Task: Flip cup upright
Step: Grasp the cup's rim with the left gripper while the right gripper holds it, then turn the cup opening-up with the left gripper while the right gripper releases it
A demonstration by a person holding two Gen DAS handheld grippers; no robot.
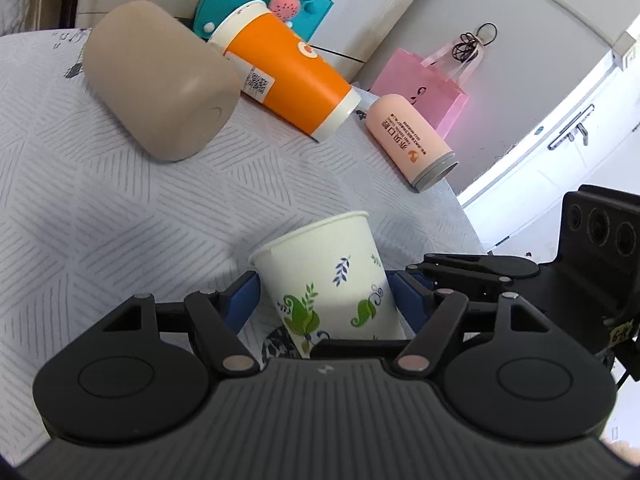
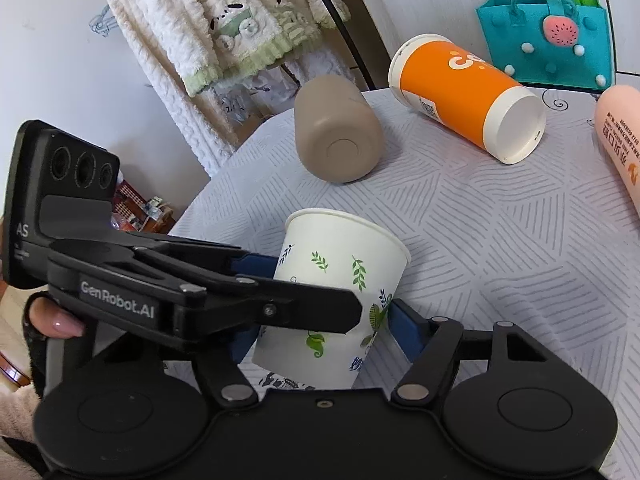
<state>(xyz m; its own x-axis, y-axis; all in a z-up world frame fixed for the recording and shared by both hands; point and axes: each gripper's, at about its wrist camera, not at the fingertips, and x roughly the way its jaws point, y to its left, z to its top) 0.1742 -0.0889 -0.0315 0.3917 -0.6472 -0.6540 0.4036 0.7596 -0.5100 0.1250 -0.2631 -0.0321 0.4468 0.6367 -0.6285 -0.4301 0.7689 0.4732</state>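
Note:
A white paper cup with green and blue leaf prints [image 1: 336,280] stands mouth up near the table's front edge; it also shows in the right wrist view [image 2: 340,292]. My left gripper [image 1: 324,300] has its blue pads against both sides of the cup. My right gripper [image 2: 320,320] also has its blue pads around the cup's lower part, crossing the left gripper's fingers. The left gripper's body [image 2: 208,300] hides part of the cup in the right wrist view.
On the patterned tablecloth [image 1: 100,208] lie a tan cup [image 1: 160,84], an orange paper cup [image 1: 288,72] and a pink bottle [image 1: 412,140], all on their sides. A teal felt bag [image 2: 552,28] and a pink paper bag [image 1: 424,84] stand behind.

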